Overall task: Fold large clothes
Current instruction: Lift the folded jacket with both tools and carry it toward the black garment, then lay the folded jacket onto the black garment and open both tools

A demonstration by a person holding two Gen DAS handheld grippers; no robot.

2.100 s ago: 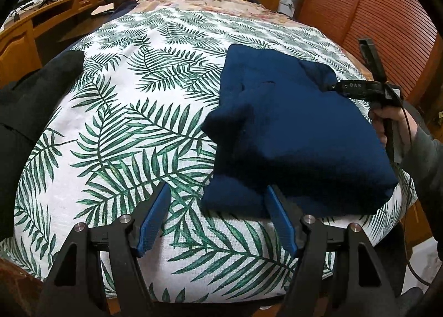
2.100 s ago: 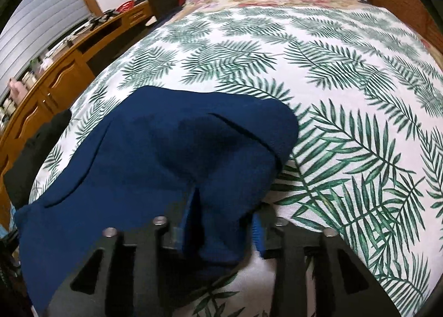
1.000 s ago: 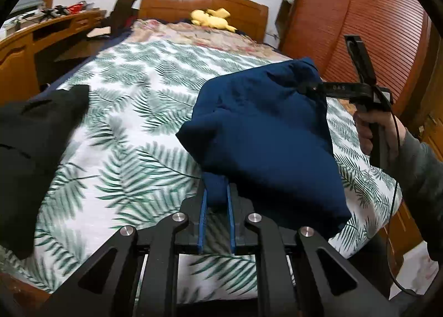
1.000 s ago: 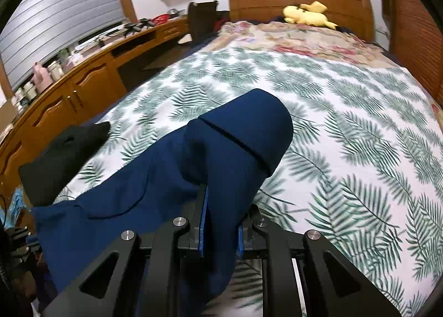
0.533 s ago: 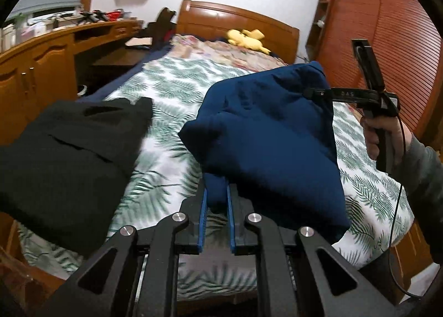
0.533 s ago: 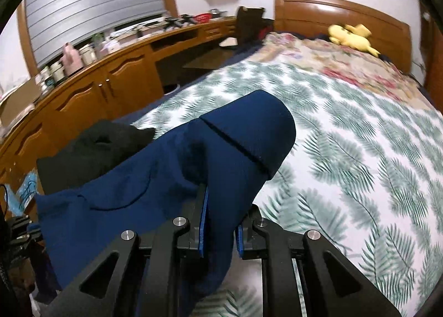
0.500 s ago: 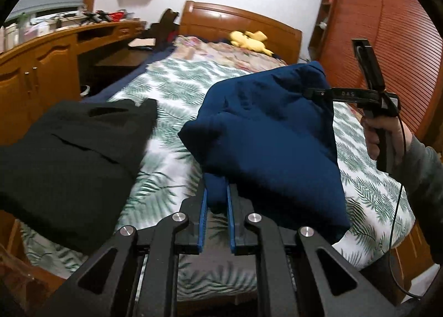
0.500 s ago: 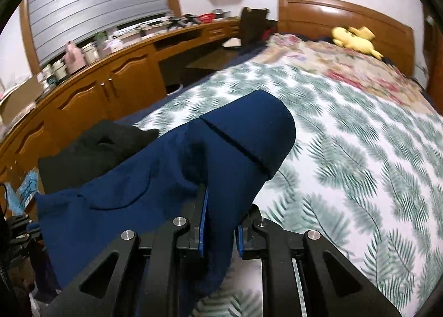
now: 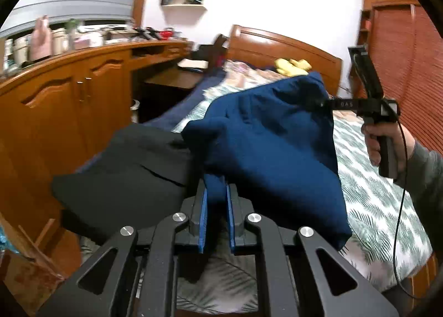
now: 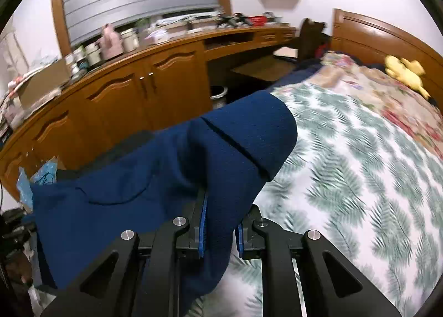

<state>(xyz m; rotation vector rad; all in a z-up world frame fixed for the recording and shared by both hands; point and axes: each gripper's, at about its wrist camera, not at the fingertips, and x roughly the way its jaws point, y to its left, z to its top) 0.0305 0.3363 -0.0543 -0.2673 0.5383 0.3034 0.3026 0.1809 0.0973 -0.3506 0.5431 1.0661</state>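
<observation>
A bed (image 9: 382,206) with a palm-leaf cover fills the right of the scene, with a long wooden cabinet (image 9: 69,112) along its left side. The folded navy garment (image 9: 271,145) hangs in the air over the bed's near left edge, slung between both grippers. A black garment (image 9: 130,178) lies beneath it to the left. The left gripper (image 9: 216,206) is clamped on a near fold, and the right gripper (image 10: 220,222) is pinched on the navy cloth's other end. A yellow plush (image 10: 407,71) sits far by the headboard.

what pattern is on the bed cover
Green palm-leaf fronds on white, on the bed cover; clearest in the right wrist view.
</observation>
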